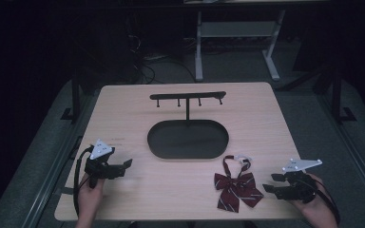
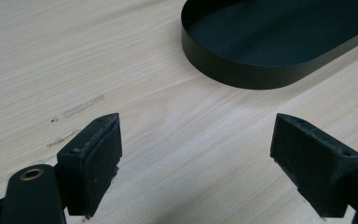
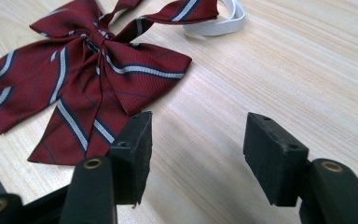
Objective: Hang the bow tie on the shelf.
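The right gripper is held low over the table near the person's edge, jaws spread wide with nothing between them. The bow tie, dark red with white and navy stripes, lies flat just beside this gripper, ahead of its jaw tips and to their left in the right gripper view. A white elastic strap loops out from the far end of the bow tie.

The left gripper rests well apart from the bow tie, jaws wide and empty. A black oval tray sits ahead of it and to its right, carrying a hanger stand with four pegs.

No legible brand, label or writing appears on any item.
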A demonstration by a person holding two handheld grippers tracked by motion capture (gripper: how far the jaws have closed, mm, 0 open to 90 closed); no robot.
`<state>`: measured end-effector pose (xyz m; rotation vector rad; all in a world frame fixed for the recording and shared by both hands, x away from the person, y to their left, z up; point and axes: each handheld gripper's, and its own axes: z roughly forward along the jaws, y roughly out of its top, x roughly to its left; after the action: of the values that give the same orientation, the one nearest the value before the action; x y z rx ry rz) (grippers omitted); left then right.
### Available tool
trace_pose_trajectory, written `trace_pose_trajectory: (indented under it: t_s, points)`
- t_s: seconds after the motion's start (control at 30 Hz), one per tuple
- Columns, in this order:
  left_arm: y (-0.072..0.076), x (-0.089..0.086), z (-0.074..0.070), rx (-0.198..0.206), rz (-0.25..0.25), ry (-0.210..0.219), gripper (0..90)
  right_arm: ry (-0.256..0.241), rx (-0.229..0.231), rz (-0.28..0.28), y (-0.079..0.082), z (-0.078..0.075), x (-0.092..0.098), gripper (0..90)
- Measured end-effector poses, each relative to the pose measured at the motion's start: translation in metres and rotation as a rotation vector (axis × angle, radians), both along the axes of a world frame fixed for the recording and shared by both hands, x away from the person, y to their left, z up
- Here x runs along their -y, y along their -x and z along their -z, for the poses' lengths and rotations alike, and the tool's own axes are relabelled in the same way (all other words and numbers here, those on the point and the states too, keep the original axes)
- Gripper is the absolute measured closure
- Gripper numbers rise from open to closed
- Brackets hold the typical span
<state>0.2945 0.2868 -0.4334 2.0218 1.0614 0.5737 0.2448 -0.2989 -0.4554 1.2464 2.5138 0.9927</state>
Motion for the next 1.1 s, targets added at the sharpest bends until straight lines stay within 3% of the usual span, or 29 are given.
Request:
trace_pose_trajectory:
  t_s: [0.23,0.5,1.1]
  points:
    - [-0.001,0.0,0.001,-0.004,0.002,0.002,16.3,0.005,-0.003,-0.011,-0.003,0.0,-0.003,41.3]
    - [0.001,0.001,0.001,-0.004,0.008,0.001,16.3,0.022,0.005,-0.048,-0.007,-0.012,-0.015,42.1]
    - [0.002,-0.003,-0.001,0.001,-0.008,0.005,16.3,0.026,0.0,-0.146,-0.036,-0.036,-0.041,43.2]
